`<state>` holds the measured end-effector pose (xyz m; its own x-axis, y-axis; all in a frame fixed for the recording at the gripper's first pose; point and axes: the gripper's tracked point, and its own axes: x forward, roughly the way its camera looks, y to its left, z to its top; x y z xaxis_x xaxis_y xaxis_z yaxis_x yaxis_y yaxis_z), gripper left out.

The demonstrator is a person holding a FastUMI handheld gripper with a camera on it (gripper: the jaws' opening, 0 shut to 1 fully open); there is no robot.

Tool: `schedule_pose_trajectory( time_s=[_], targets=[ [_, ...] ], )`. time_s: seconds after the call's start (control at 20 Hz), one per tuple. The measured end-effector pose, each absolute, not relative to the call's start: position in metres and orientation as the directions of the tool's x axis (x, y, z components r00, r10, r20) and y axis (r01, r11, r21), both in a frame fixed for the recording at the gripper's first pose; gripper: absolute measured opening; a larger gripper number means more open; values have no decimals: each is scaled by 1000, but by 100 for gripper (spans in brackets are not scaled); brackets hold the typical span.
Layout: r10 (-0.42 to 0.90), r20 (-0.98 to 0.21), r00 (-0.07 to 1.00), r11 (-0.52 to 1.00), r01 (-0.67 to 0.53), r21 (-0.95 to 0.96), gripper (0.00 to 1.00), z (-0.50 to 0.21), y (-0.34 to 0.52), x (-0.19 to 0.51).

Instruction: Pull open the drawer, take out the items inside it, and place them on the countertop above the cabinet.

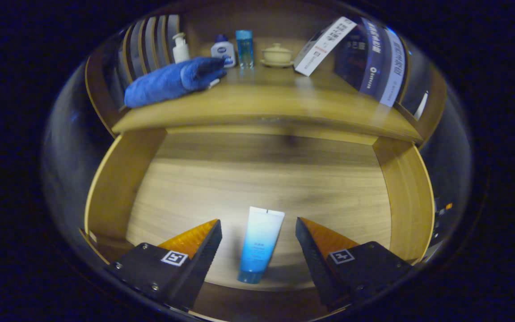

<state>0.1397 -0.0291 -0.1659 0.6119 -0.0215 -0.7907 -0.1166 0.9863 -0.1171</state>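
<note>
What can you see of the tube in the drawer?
The tube is soft-looking plastic, white at its flat crimped end and fading to blue toward the cap. It lies flat on the drawer's wooden floor, cap nearest the camera, between the open gripper's fingers, which stand clear of it. Nothing else touches it.

From my remote station I assess this as a domestic bathroom or washroom vanity mocked up in a recording booth: a wood-grain cabinet with its pulled-out wooden drawer (119, 188) beneath a wooden countertop (266, 100). Toiletries support the finding: a white pump-dispenser bottle (180, 47), a small white bottle with a blue cap (223, 51), a tall clear blue bottle (244, 48) and a rolled blue towel (172, 80) on the countertop. I also record a cream lidded ceramic cup on a saucer (277, 55), tilted printed cartons (356, 51), and a blue-and-white squeeze tube (259, 243) lying on the drawer floor.
</note>
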Motion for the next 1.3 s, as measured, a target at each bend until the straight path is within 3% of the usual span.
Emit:
schedule_pose_trajectory(
  time_s=[0.1,0.25,0.4,0.5,0.9,1.15,1.3],
  targets=[
    [-24,-854,520,993,-90,-82,98,-185,-32,133],
    [-6,-907,421,1000,-11,-12,75,-205,-31,128],
    [-19,-899,437,997,-56,-48,54,-202,-38,131],
    [3,-884,467,998,-62,-29,47,-198,-33,132],
    [96,-705,702,995,-52,84,47,-117,-21,132],
    [152,-488,859,983,-79,168,46,-31,-13,137],
    [163,-573,803,986,-111,125,47,-53,-7,130]
  ],
)
